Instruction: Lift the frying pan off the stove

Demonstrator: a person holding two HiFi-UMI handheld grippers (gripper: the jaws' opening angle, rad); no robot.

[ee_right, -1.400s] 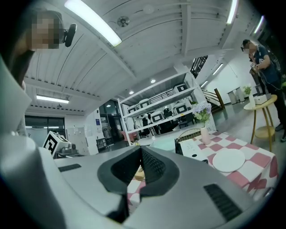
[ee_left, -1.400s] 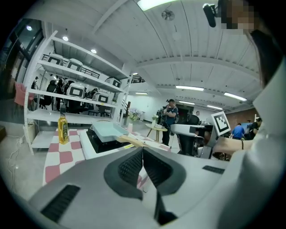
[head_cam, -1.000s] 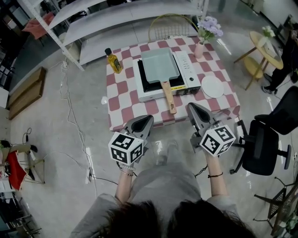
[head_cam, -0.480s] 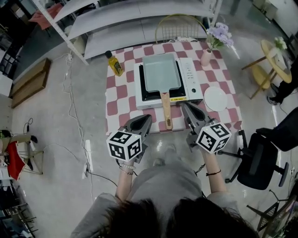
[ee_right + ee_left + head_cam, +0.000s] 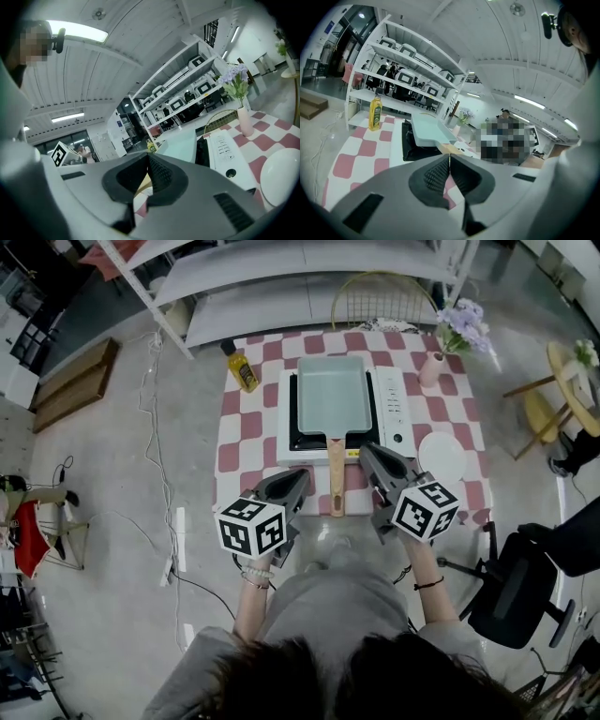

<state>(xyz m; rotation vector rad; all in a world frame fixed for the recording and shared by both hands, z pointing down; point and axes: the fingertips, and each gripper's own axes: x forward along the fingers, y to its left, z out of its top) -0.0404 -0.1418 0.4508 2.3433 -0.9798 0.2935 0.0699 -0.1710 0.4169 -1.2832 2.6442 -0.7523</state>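
Two hand-held grippers (image 5: pixel 301 475) (image 5: pixel 365 449), closed, pointing forward, flanking pan handle (image 5: pixel 336 480)

Nothing legible is showing: print on the stove (image 5: pixel 395 413) panel and the oil bottle (image 5: pixel 245 372) label is coming through too small.

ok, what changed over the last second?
Both grippers advanced to the near edge of the red-and-white checked table. The left gripper and right gripper now flank the wooden handle of the pale green rectangular frying pan. Nothing was gripped; both stayed shut and empty. The pan is unmoved on the white stove.
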